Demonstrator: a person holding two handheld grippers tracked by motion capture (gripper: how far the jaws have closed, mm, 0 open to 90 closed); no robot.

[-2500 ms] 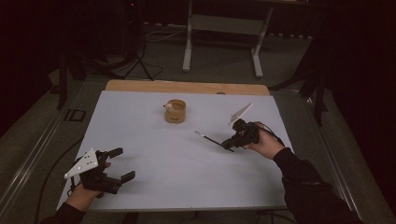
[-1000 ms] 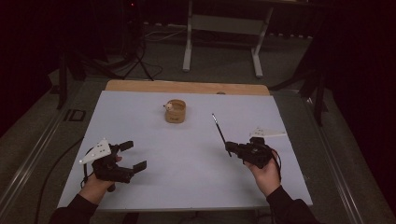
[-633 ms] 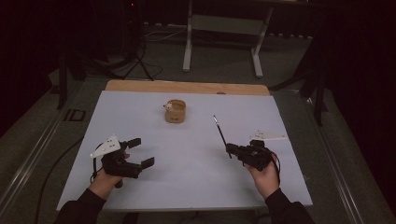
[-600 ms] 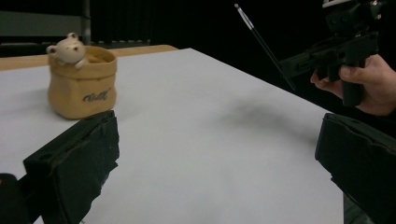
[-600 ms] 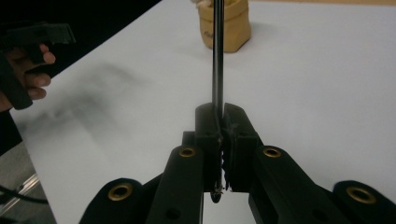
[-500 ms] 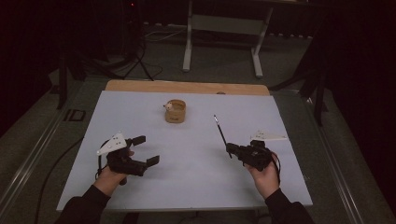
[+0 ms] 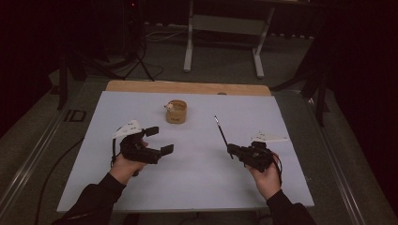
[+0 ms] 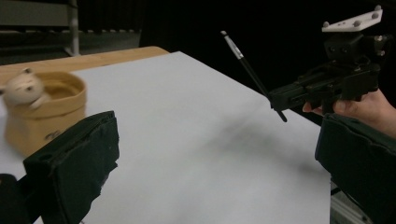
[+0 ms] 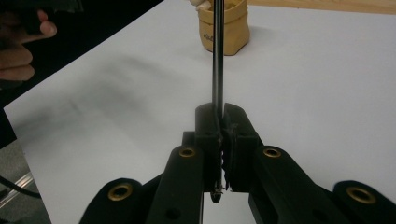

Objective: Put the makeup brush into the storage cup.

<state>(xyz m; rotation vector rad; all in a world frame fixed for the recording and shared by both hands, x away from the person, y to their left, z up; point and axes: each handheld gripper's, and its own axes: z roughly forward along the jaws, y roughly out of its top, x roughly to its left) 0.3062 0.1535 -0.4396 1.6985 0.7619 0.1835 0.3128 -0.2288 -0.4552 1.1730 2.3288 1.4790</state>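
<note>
Right gripper (image 7: pixel 231 149): jaws clamped on thin dark brush (image 7: pixel 220 132), right of the tan cup (image 7: pixel 177 112) and nearer the person, tip angled up over the white table (image 7: pixel 197 183). Left gripper (image 7: pixel 159 139): jaws wide, nothing between, left of and nearer than the cup. Cup holds small white figure (image 7: pixel 170 107).

Dim room, dark walls. Pale blue-white rectangular tabletop (image 7: pixel 197 187) with light wooden strip (image 7: pixel 187 87) along far edge. Grey floor (image 7: pixel 42 140); white metal two-legged stand (image 7: pixel 223 28) behind.
</note>
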